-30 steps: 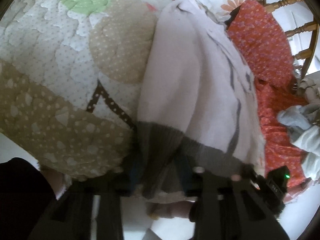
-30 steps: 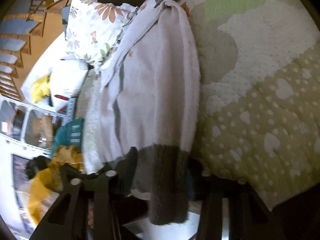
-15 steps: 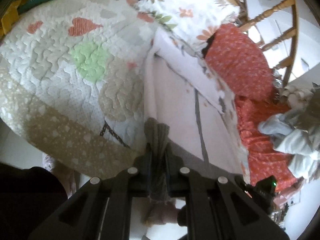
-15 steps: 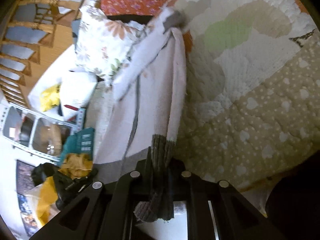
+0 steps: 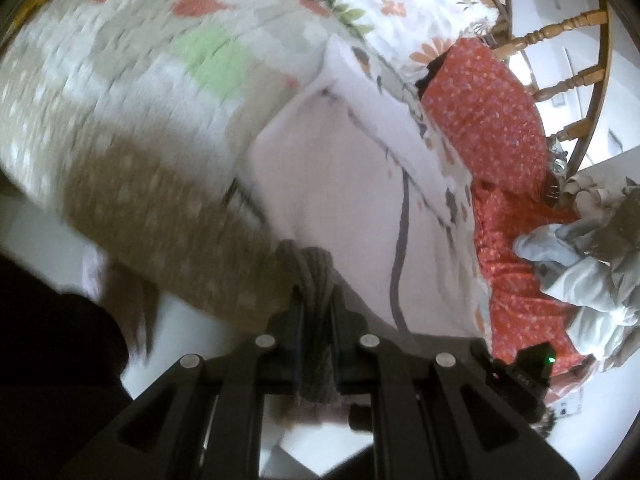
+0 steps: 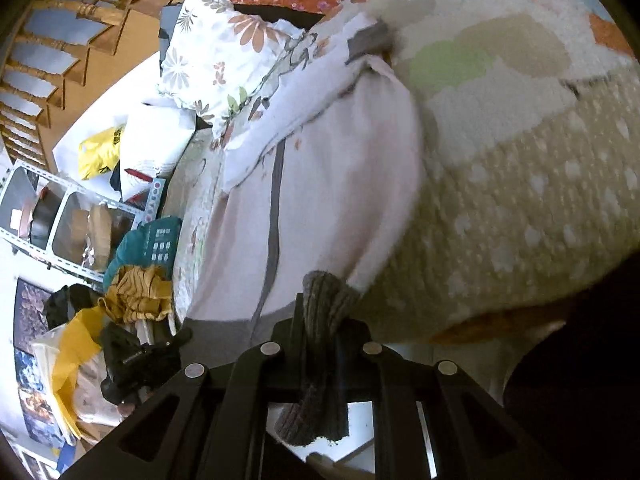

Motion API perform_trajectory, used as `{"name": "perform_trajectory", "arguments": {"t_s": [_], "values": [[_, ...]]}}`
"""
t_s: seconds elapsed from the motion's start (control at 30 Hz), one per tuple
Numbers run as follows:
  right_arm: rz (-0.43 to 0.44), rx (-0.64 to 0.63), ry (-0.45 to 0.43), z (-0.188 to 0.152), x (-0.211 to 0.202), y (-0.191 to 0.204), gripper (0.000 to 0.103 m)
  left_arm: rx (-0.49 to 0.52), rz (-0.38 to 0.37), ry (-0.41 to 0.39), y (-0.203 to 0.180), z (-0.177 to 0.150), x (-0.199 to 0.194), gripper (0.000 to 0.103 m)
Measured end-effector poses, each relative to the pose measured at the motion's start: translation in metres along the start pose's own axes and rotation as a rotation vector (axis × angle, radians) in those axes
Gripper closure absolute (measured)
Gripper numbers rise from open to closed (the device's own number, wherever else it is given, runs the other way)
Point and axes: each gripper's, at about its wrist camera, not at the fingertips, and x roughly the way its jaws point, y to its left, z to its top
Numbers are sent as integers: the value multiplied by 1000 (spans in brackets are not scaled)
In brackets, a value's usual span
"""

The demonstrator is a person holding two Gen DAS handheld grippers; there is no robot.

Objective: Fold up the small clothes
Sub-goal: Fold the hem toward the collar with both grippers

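A pale pink sweater [image 5: 340, 184] with grey seams and a grey ribbed hem lies stretched over a patchwork quilt [image 5: 132, 92]. My left gripper [image 5: 316, 304] is shut on one corner of the grey ribbed hem [image 5: 316, 276]. My right gripper [image 6: 320, 320] is shut on the other corner of the hem [image 6: 324, 300], and the sweater [image 6: 320, 176] runs away from it toward the far end. A sleeve is folded across the sweater's far side. The hem bunches and hangs down between each pair of fingers.
A floral pillow [image 5: 392, 4] and an orange patterned cloth [image 5: 492, 112] lie beyond the sweater. A pile of light clothes [image 5: 588, 264] sits at the right. Wooden chair spindles [image 5: 568, 28] stand behind. Shelves, bags and a yellow garment [image 6: 132, 292] crowd the floor beside the bed.
Both grippers closed on the hem corners about half a second ago. Since then they have pulled the sweater a little toward me, and the left view is blurred by motion.
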Motion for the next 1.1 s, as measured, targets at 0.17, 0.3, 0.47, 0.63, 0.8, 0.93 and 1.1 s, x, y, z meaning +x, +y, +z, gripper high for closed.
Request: {"name": "perform_trajectory", "arguments": {"t_s": [0.17,0.3,0.47,0.63,0.8,0.93,1.1], "values": [[0,0,-42,55,10,17,92,51,14,-57,-32,57,21,93],[2,28,-85,110,32,21,92,74,32,-98,-52,119,55,93],[-6,48,-115,161,59,26,92,60,44,-90,-56,172,98,93],[-73,55,-88,206,97,24,92,35,80,-64,-52,207,141,93],[-123,108,-47,245,137,4,92,31,101,-25,-53,232,169,92],[-8,260,-42,269,154,-32,89,22,84,-25,-55,255,182,91],[99,349,-110,291,159,-60,82,-8,36,-151,-57,279,170,48]]}}
